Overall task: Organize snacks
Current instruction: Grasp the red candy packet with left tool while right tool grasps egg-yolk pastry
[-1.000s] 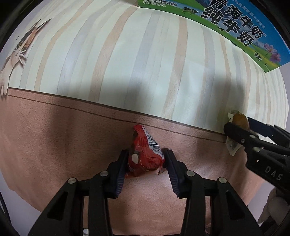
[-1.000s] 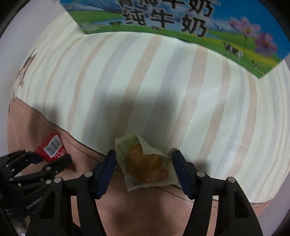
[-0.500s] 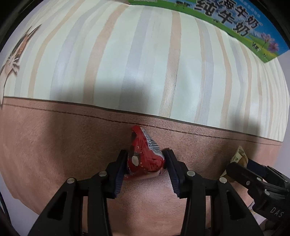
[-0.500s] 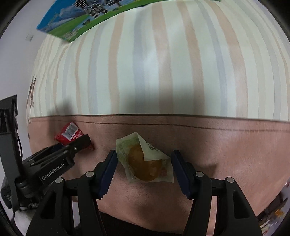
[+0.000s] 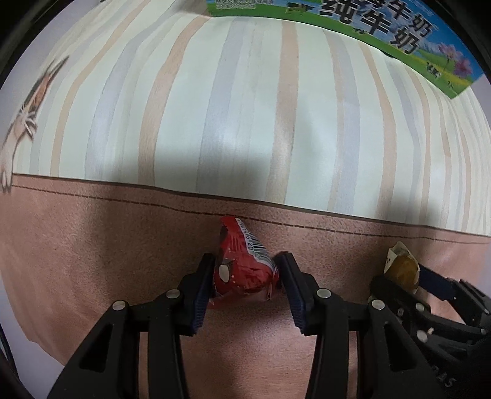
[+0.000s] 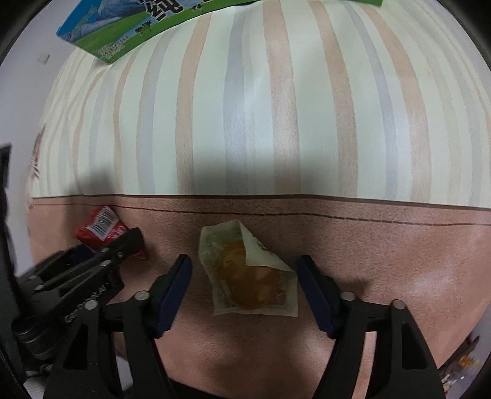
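Note:
A red snack packet [image 5: 244, 264] with a barcode sits between the pads of my left gripper [image 5: 245, 276], which is shut on it over the pink band of the tablecloth [image 5: 92, 245]. The packet also shows in the right wrist view [image 6: 99, 227], with the left gripper [image 6: 92, 264] beside it. A clear packet with a yellow-brown pastry [image 6: 250, 277] lies on the pink band between the fingers of my right gripper [image 6: 245, 291], which is open, with gaps on both sides. The pastry packet also shows in the left wrist view [image 5: 402, 270].
A blue and green milk carton box [image 5: 368, 27] lies at the far side of the striped cloth; it also shows in the right wrist view [image 6: 138, 27]. A cat print [image 5: 21, 122] marks the cloth's left edge. The table's near edge is just below the grippers.
Both grippers have moved back from the striped area to the pink band. The right gripper has opened wider and the pastry packet now lies loose between its fingers.

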### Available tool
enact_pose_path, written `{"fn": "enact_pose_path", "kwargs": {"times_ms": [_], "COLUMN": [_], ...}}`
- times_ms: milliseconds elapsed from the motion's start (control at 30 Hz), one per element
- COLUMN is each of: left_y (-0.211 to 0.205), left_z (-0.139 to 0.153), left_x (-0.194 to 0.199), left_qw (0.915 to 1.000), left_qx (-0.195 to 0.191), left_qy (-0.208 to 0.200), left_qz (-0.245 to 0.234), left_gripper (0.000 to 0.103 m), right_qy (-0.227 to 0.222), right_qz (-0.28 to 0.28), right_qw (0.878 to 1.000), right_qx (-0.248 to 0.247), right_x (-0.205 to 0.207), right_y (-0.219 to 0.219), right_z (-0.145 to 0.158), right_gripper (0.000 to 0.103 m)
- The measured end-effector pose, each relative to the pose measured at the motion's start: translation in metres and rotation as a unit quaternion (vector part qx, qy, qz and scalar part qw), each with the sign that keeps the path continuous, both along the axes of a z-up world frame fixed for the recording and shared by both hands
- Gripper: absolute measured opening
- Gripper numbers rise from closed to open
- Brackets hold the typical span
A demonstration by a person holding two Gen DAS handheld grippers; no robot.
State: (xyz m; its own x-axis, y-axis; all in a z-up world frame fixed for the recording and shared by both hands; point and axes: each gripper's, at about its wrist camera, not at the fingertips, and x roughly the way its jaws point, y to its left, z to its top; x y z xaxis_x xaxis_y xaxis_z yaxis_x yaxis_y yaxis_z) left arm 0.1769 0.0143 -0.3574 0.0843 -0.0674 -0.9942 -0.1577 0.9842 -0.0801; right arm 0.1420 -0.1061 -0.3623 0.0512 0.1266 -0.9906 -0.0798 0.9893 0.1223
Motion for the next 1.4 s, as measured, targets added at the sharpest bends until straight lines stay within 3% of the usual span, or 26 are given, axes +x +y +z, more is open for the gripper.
{"fn": "enact_pose_path", "kwargs": {"times_ms": [133, 300, 467, 600, 667, 733, 833, 1267, 1400], "left_y": [-0.012, -0.020, -0.025, -0.027, -0.022, -0.022, -0.023, -0.032, -0.033], "left_z": [0.005, 0.008, -0.004, -0.006, 0.001, 0.001, 0.004, 0.055, 0.054], "left_x": [-0.006, -0.020, -0.021, -0.018, -0.027, -0.030, -0.032, -0.029, -0.021], "left_qw": [0.9998, 0.9995, 0.9993, 0.9991, 0.9990, 0.9991, 0.9992, 0.9980, 0.9980], "left_qx": [0.019, 0.023, 0.027, 0.032, 0.033, 0.032, 0.028, 0.013, 0.016], "left_qy": [0.000, 0.009, 0.010, 0.010, 0.007, 0.005, 0.001, -0.036, -0.029], "left_qz": [-0.011, -0.019, -0.026, -0.028, -0.029, -0.027, -0.027, -0.050, -0.054], "left_gripper": [0.038, 0.038, 0.039, 0.038, 0.038, 0.038, 0.037, 0.037, 0.037], "right_qy": [-0.046, -0.041, -0.027, -0.027, -0.032, -0.042, -0.049, -0.076, -0.044], "right_qz": [0.012, 0.006, -0.007, -0.002, 0.002, 0.010, 0.006, -0.001, -0.012], "right_qw": [0.998, 0.999, 1.000, 1.000, 0.999, 0.999, 0.999, 0.996, 0.997], "right_qx": [-0.039, -0.022, 0.004, -0.003, -0.011, -0.023, -0.013, 0.036, 0.064], "right_x": [-0.012, -0.018, -0.010, -0.006, -0.007, -0.008, -0.011, -0.023, -0.019], "right_y": [0.005, 0.002, -0.018, -0.015, -0.012, -0.009, -0.015, -0.059, -0.074], "right_z": [0.015, 0.019, 0.018, 0.013, 0.013, 0.013, 0.018, 0.070, 0.066], "right_gripper": [0.057, 0.057, 0.067, 0.070, 0.067, 0.057, 0.053, 0.045, 0.047]}}
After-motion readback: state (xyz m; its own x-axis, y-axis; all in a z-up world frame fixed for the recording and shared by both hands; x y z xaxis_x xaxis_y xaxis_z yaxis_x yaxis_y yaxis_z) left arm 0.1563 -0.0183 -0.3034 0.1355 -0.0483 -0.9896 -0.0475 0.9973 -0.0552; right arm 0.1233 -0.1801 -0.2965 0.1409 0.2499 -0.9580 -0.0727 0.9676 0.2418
